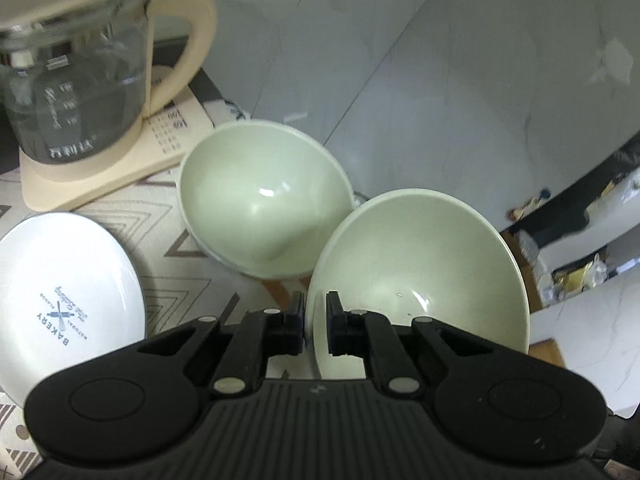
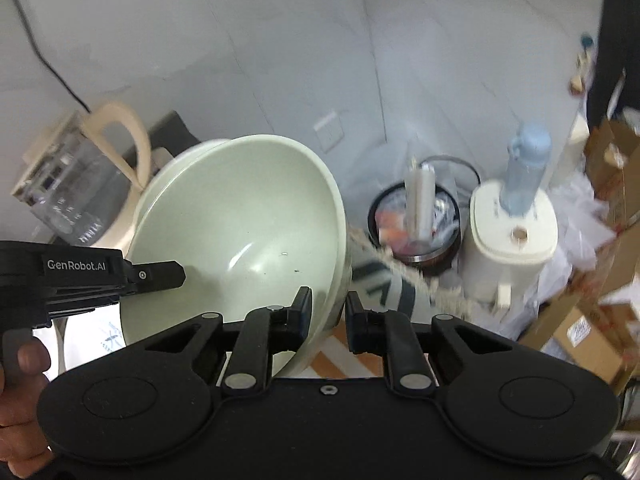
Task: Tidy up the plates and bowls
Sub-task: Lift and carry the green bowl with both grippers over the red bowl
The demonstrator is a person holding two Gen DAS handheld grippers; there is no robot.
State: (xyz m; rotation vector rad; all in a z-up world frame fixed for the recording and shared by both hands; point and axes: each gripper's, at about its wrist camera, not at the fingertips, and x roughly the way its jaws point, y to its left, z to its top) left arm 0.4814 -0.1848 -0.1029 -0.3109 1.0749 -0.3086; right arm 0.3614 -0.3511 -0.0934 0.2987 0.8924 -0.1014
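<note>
My left gripper (image 1: 316, 312) is shut on the rim of a pale green bowl (image 1: 424, 276) and holds it tilted. A second pale green bowl (image 1: 260, 196) lies tilted just behind it on the patterned cloth. A white plate (image 1: 68, 300) with "BAKERY" print sits at the left. In the right wrist view my right gripper (image 2: 329, 312) straddles the rim of the green bowl (image 2: 240, 240), jaws a little apart. The left gripper (image 2: 160, 276) reaches in from the left onto the same bowl's rim. Another bowl rim (image 2: 182, 158) shows behind it.
A glass kettle (image 1: 76, 76) on a cream base stands at the back left. Off the table's right edge on the floor are a round bin (image 2: 416, 228), a white appliance with a blue bottle (image 2: 516, 232), and cardboard boxes (image 2: 576, 332). Grey tiled wall behind.
</note>
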